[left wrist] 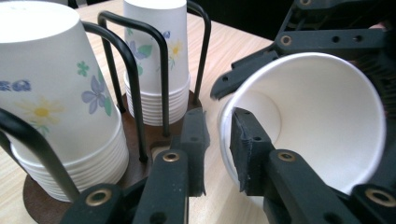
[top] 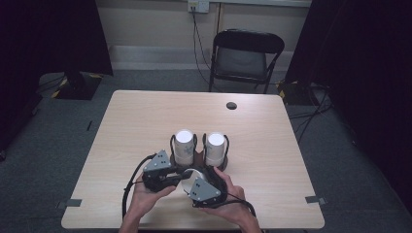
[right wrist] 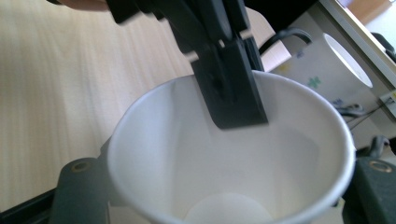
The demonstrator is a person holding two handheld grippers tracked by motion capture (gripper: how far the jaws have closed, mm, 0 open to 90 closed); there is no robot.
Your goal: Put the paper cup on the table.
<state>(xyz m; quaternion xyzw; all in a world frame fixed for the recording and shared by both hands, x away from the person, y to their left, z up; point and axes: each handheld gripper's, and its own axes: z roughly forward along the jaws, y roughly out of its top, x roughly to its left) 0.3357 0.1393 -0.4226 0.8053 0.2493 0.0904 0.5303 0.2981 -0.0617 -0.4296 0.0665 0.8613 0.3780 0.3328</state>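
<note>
1. A light wooden worktop [top: 145, 121] carries a dark round-based wire rack [top: 199, 158] with two stacks of upturned white paper cups printed with flowers: a left stack [top: 183, 145] and a right stack [top: 214, 148], standing side by side near the person's edge.
2. Just in front of the rack, a single plain white paper cup [top: 187, 180] sits between the two grippers, lying roughly on its side above the worktop.
3. The left gripper [top: 167, 177], held in the person's left hand [top: 148, 196], pinches the cup's rim: in the left gripper view one jaw sits inside the cup [left wrist: 308, 126] and the other outside against the wall.
4. The right gripper [top: 206, 187], in the right hand [top: 228, 201], holds the same cup by its body; in the right gripper view its jaws flank the cup [right wrist: 233, 154] on both sides, touching the wall.
5. A black folding chair [top: 245, 56] stands beyond the worktop's far edge.
</note>
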